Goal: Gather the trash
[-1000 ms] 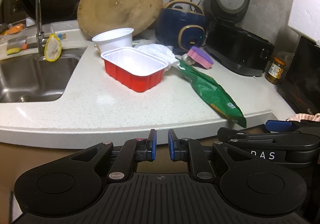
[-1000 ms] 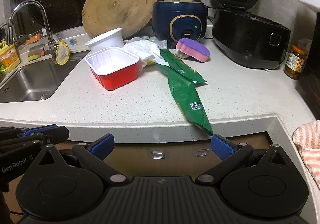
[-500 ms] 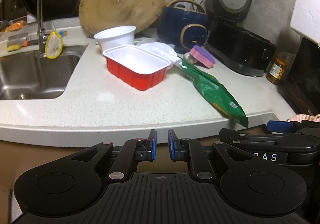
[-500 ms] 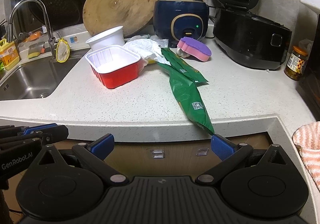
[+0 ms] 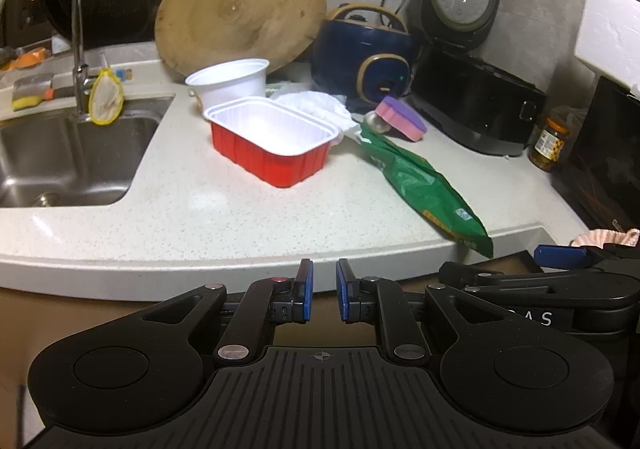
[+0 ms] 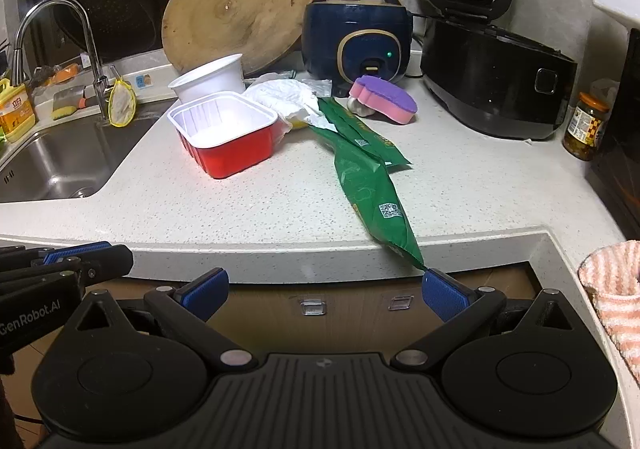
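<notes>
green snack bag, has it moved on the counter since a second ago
No. In the right wrist view the green snack bag lies as before, its tip hanging over the counter edge, its far end by the red tray.

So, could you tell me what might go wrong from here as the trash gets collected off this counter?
The long green wrapper hangs its tip over the counter edge; a clumsy nudge could tip it to the floor.

The red tray touches the crumpled white paper and white cup, so lifting one may drag the others.

The left gripper has only a narrow gap between its pads, likely too tight for the tray's rim unless opened.
</notes>
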`<state>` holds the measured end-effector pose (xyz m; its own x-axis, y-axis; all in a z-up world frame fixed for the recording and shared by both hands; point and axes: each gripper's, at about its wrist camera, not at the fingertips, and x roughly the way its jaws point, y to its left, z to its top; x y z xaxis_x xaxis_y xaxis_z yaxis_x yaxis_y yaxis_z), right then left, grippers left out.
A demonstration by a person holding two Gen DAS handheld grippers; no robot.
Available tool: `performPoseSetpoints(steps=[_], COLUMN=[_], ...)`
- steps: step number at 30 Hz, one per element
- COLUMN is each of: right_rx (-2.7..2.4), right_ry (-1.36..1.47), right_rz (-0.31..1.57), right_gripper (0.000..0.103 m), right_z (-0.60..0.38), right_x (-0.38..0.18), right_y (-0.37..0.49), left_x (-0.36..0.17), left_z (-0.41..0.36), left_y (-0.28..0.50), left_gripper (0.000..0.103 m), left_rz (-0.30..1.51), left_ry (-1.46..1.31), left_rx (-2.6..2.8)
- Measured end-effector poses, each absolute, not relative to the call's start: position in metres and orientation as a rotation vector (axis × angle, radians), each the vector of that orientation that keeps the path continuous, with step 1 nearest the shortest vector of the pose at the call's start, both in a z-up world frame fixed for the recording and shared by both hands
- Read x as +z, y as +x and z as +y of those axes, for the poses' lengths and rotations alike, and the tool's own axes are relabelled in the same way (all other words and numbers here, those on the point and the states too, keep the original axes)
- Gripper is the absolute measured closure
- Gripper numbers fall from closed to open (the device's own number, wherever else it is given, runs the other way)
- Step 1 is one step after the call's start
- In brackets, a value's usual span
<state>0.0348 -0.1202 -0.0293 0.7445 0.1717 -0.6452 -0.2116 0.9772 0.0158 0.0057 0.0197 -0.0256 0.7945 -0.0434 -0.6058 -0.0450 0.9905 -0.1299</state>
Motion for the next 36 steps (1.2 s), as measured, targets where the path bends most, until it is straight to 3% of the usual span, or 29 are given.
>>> performPoseSetpoints(steps=[21, 25, 29, 36], right_rx=[0.125, 0.106, 0.140, 0.207], right_ry=[-0.064, -0.078, -0.046, 0.010], right_rz=[0.681, 0.601, 0.527, 0.601], right_gripper=[0.000, 0.000, 0.000, 0.000], right_z=[-0.098, -0.102, -0.116, -0.128], right_x=[-0.023, -0.013, -0.002, -0.016], right_y=[0.023, 0.026, 0.048, 0.127], left_x=[-0.023, -0.019, -0.016, -0.011], left_z=[0.058, 0.077, 0.091, 0.101], left_y=[0.011, 0.028, 0.051, 0.124], left_gripper=[0.087, 0.086, 0.086, 0.086], left_rz=[0.658, 0.612, 0.589, 0.596], left_ry=[-0.193, -0.271, -0.359, -0.397], left_rx=[-0.023, -0.036, -0.014, 0.101])
